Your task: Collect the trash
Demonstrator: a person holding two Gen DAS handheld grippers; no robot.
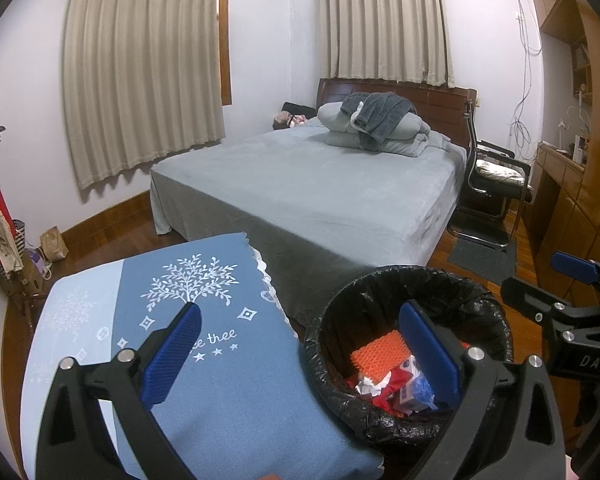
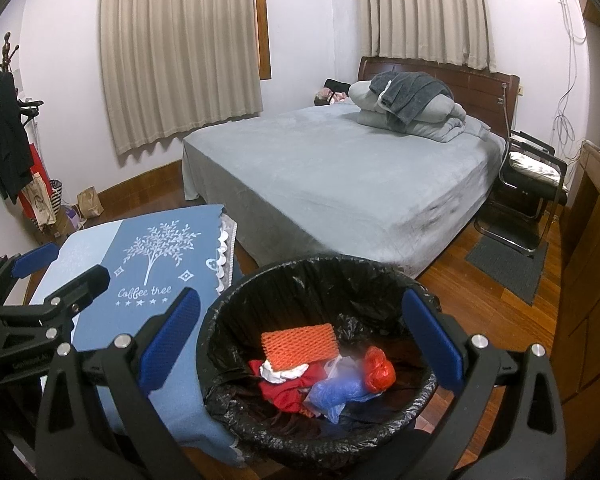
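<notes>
A round trash bin point(image 2: 228, 320) lined with a black bag stands on the wood floor beside a small table with a blue cloth point(image 2: 112, 280). Inside lie an orange foam net point(image 2: 298, 340), red scraps point(image 2: 284, 392), a blue bag point(image 2: 336, 392) and a red bag point(image 2: 378, 368). My right gripper point(image 2: 304, 344) is open and empty, hovering over the bin. My left gripper point(image 1: 306, 346) is open and empty, straddling the table's edge and the bin's rim point(image 1: 312, 344). The orange net point(image 1: 378, 352) shows in the left wrist view too.
A bed with a grey cover point(image 2: 340, 176) stands behind the bin, with folded bedding point(image 2: 412, 108) at its head. A chair point(image 2: 532, 184) and a dark mat point(image 2: 508, 260) lie to the right, beside wooden cabinets point(image 2: 592, 280). Bags point(image 2: 88, 202) and a coat rack point(image 2: 4, 120) stand at the left wall.
</notes>
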